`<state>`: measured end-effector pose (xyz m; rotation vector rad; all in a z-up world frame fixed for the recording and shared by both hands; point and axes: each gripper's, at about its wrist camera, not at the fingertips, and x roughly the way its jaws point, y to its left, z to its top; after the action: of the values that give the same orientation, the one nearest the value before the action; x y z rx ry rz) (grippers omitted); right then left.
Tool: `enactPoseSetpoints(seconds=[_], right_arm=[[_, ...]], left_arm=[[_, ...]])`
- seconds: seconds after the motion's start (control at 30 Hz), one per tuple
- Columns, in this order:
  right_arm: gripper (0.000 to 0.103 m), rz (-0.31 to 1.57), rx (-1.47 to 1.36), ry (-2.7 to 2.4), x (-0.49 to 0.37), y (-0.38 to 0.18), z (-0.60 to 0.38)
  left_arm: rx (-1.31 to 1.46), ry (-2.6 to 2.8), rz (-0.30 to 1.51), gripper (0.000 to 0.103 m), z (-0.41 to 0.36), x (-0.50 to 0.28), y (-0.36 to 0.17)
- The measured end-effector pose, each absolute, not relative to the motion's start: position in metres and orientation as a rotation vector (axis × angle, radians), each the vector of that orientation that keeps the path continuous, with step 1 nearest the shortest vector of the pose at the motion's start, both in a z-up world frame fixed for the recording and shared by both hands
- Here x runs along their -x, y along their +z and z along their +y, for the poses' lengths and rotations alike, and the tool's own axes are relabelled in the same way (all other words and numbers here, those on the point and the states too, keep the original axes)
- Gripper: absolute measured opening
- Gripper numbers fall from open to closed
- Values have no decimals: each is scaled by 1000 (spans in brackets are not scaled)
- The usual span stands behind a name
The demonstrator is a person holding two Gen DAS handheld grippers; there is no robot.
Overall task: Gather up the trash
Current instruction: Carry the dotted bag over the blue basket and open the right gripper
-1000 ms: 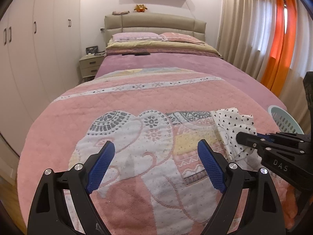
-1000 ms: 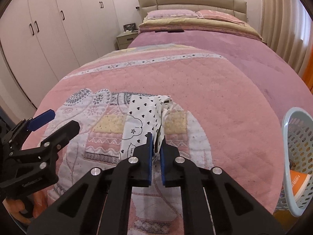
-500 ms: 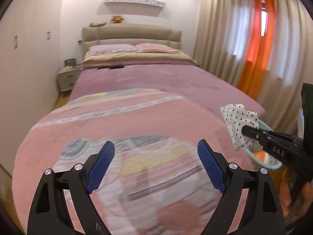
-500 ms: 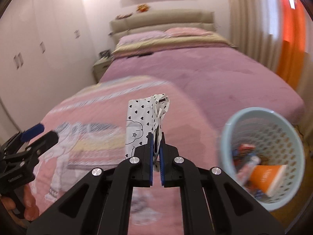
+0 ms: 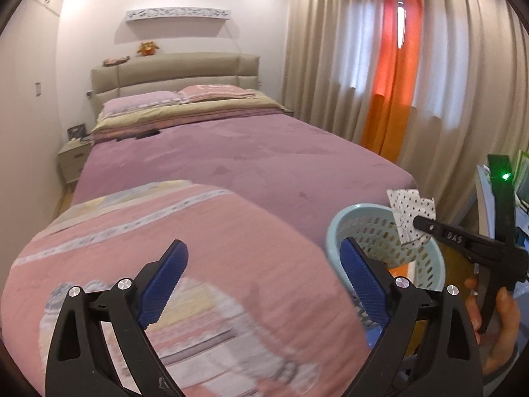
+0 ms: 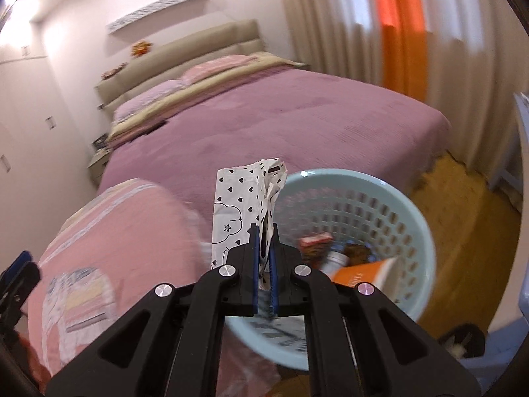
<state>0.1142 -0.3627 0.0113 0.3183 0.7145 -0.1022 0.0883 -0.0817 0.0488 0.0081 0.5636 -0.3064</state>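
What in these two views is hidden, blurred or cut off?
- Basket contents: right wrist view, motion blur; labels unreadable.
- Basket's near rim: left wrist view, behind the left hand-held gripper.
- Wrapper's lower end: inside the shut right hand-held gripper.
- Blanket print: smeared in both views.

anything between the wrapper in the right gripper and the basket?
Nothing visible. The right gripper is shut on the wrapper, held at the basket rim, with the open top showing beyond it. The left gripper is open, off to the side.
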Motion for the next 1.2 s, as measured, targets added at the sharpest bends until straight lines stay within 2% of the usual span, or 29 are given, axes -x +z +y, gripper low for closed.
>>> enactPoseSetpoints(seconds=[0.47, 0.63, 0.73, 0.77, 0.8, 0.97, 1.2], right_arm=[[6, 795, -360, -204, -138, -28, -409], [15, 817, -381, -201, -137, -37, -414], [40, 807, -374, -199, -133, -36, -411], [55, 796, -368, -204, -131, -35, -410], [60, 786, -361, -207, -129, -33, -409], [60, 757, -352, -159, -114, -22, -395], [60, 616, -260, -124, -76, 9, -357]], left_arm=[[-13, -355, 638, 91, -123, -118, 31], [6, -348, 654, 93, -120, -119, 29], [6, -340, 646, 95, -118, -116, 29], [3, -338, 643, 95, -117, -115, 28], [-1, -336, 640, 95, -115, -114, 28], [-15, -307, 614, 96, -106, -101, 26], [-33, -245, 510, 96, -85, -68, 31]])
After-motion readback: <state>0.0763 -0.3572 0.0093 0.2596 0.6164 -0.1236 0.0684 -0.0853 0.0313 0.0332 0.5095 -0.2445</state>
